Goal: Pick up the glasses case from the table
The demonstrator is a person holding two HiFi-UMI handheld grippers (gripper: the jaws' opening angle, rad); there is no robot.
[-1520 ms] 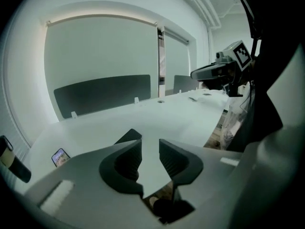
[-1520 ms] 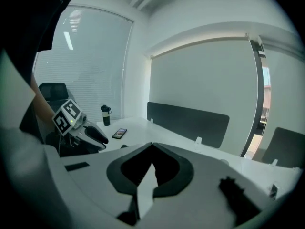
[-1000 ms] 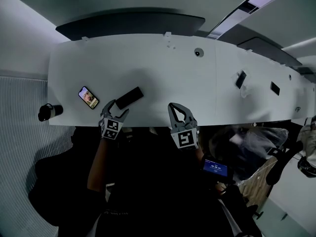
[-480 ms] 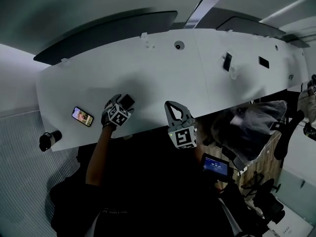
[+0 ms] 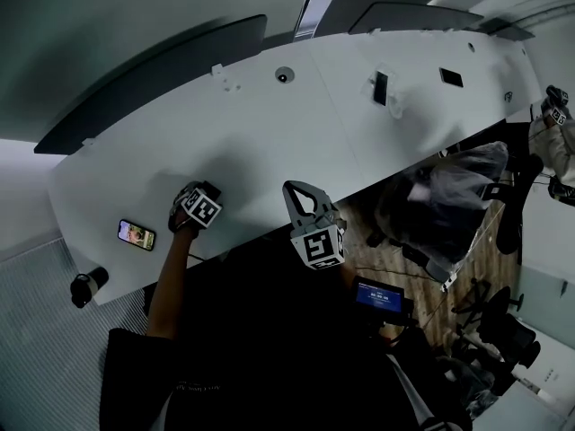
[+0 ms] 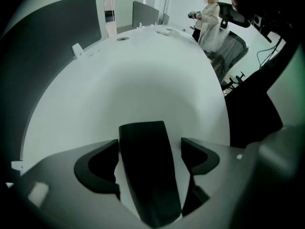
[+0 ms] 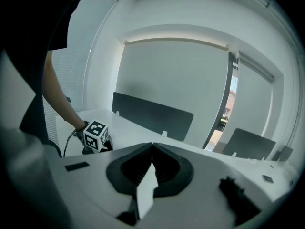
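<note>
The black glasses case (image 6: 148, 173) lies on the white table (image 6: 157, 75), seen end-on in the left gripper view. My left gripper (image 6: 148, 145) points steeply down over it, one jaw on each side of the case. The jaws are closing, with slivers of white table still showing between the pads and the case. In the head view the left gripper (image 5: 190, 203) and its marker cube cover the case. My right gripper (image 5: 296, 188) hangs over the table's near edge, shut and holding nothing; its tips meet in the right gripper view (image 7: 152, 146).
A phone (image 5: 137, 234) with a lit screen lies left of the left gripper. A black cylinder (image 5: 86, 286) sits at the table's left corner. A grey divider (image 5: 153, 70) lines the far edge. Small dark devices (image 5: 380, 86) lie far right; an office chair (image 5: 445, 206) stands beside the table.
My left gripper went forward from the near edge, tipped down and sank over the glasses case, which is now between its jaws. The right gripper shifted slightly. The head camera swung.
</note>
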